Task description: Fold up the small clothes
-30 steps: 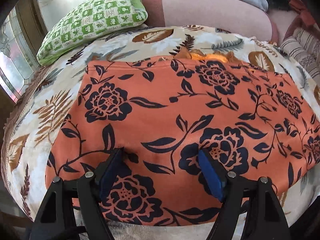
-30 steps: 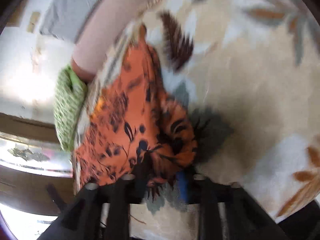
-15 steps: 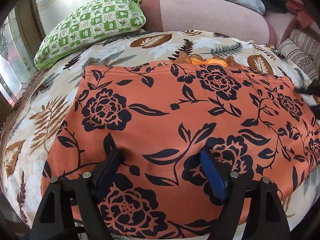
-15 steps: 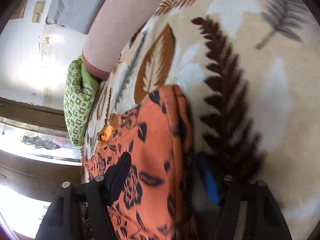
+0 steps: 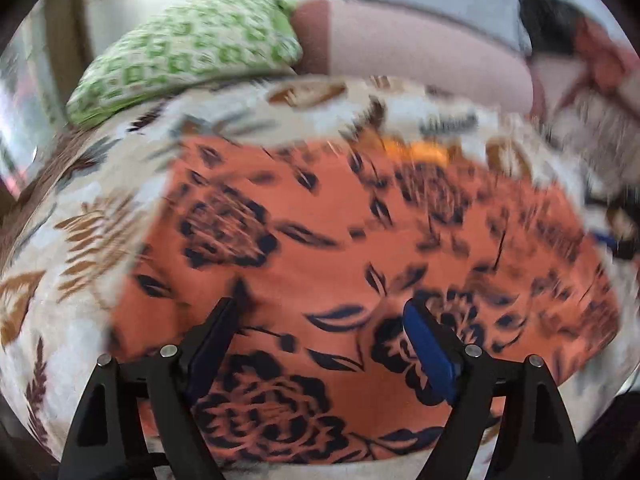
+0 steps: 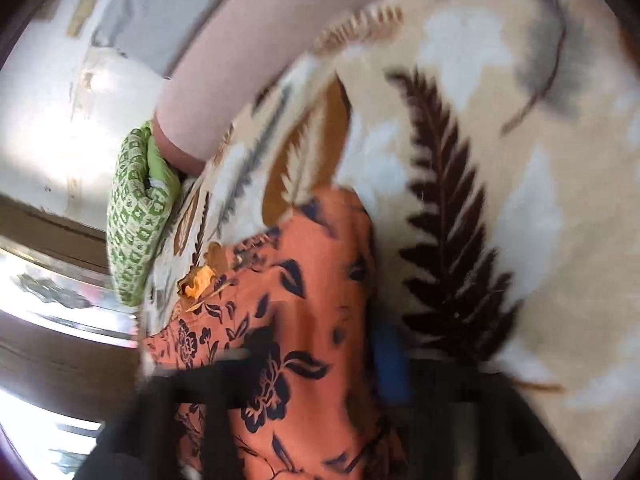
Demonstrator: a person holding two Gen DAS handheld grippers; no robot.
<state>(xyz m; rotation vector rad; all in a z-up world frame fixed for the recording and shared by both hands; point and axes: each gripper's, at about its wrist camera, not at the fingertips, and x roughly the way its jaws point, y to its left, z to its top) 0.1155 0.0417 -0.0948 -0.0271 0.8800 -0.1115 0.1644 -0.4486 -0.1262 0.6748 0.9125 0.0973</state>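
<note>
An orange garment with dark flowers (image 5: 320, 240) lies flat on a leaf-print blanket (image 5: 80, 264). My left gripper (image 5: 320, 312) hovers over its near half. Its jaws are opening, and the cloth lies under them, not pinched. The picture is blurred. My right gripper (image 6: 320, 356) is at the garment's right edge (image 6: 352, 264). Its jaws are opening too, with the folded edge between the fingers and no pad pressing on it. In the left wrist view the right gripper (image 5: 616, 236) shows at the far right. A small orange scrap (image 6: 196, 280) peeks out at the garment's far edge.
A green patterned pillow (image 5: 188, 56) lies at the back left beside a pink bolster (image 5: 420, 56), with a grey cushion (image 5: 432, 0) behind it. A striped cushion (image 5: 600, 136) sits at the back right. The blanket (image 6: 520, 200) runs bare to the right of the garment.
The right gripper let go of the bunched cloth and now stands wide at the garment's flat right edge. The left gripper pulled back a little and widened slightly. The right gripper came into its view.
</note>
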